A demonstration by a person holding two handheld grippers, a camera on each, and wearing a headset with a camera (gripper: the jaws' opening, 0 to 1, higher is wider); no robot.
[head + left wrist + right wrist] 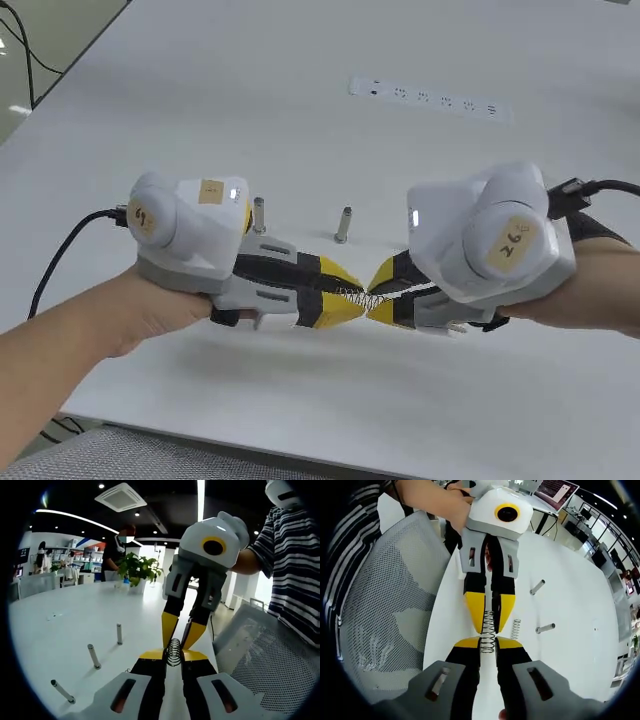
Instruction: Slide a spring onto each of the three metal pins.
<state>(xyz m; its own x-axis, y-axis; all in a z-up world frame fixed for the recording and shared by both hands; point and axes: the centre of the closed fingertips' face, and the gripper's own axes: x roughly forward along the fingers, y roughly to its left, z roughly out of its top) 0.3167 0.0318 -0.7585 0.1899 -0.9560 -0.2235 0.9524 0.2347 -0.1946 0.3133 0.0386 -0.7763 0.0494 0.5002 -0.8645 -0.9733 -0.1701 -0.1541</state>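
Observation:
One spring [360, 292] spans the gap between my two grippers, just above the white table [300, 90]. My left gripper [347, 296] is shut on its left end, my right gripper [377, 291] on its right end. In the left gripper view the spring [173, 652] sits between my left gripper's [172, 655] yellow tips, facing my right gripper [181, 632]. Three upright metal pins [119, 634] [93, 656] [62, 691] stand to the left. Two pins [259, 215] [343, 225] stand behind the grippers. A second spring [516, 628] lies on the table beside my right gripper [488, 643].
A white power strip [430, 98] lies at the far side of the table. A black cable [60, 255] trails from the left gripper. A grey mesh chair [385, 605] stands at the table's near edge. A potted plant [137, 567] stands on the far end.

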